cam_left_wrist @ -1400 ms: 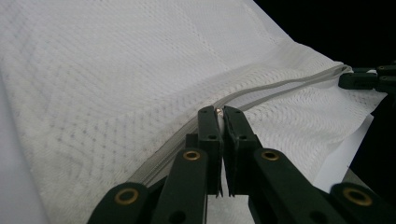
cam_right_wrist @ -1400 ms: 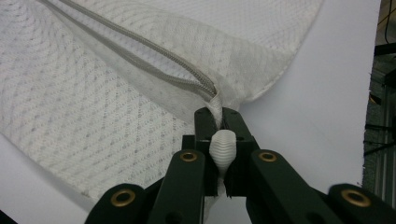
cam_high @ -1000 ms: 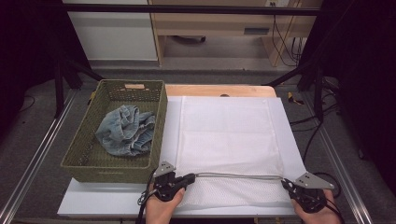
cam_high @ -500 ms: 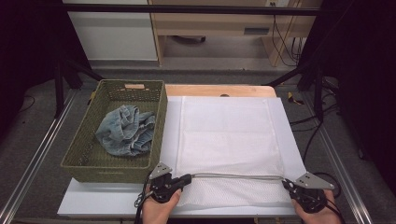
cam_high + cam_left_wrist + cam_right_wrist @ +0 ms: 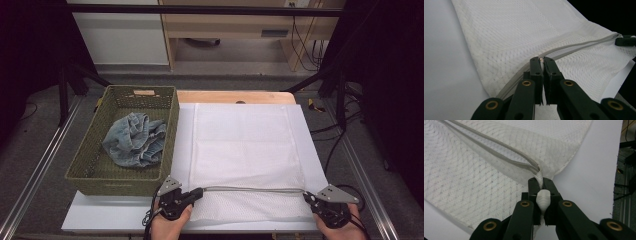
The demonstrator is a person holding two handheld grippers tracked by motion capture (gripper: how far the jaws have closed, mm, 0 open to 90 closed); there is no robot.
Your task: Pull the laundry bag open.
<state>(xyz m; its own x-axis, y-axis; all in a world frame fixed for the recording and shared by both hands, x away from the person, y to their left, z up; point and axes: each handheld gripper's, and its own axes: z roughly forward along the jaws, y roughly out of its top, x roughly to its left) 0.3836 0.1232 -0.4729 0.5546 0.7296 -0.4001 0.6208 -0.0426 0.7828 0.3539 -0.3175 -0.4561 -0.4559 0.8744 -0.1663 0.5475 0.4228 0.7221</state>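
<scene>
A: Start at the bottom edge of the high view. What are the hands doing?

B: The left gripper (image 5: 196, 192) sits low and left of centre, the right gripper (image 5: 309, 198) at the lower right. Each is clamped on one end of the mesh laundry bag (image 5: 245, 150), along its grey zipper (image 5: 252, 189).

A: Clamped on what exactly?

B: In the left gripper view the left gripper's (image 5: 541, 60) jaws are pressed together on the zipper (image 5: 574, 47), with a small metal piece, likely the pull, caught at the tips. In the right gripper view the right gripper (image 5: 541, 181) pinches a bunched corner of the bag (image 5: 474, 175) just where the zipper (image 5: 499, 150) ends; a wad of mesh squeezes out between the jaws.

A: Anything changed from a second ago?

B: Hardly. Both grips are as tight as before and the right hand has not shifted. The left gripper sits a touch differently along the zipper line, but the bag lies in the same place.

A: And where is that?

B: Flat on the white board (image 5: 320, 165), filling the middle of the frame, its zipper edge nearest the person.

A: Farther out?

B: At the left, a green woven basket (image 5: 172, 125) touching the board's edge, with crumpled blue denim clothing (image 5: 132, 140) inside. Beyond the board, a strip of wooden tabletop (image 5: 225, 96).
</scene>
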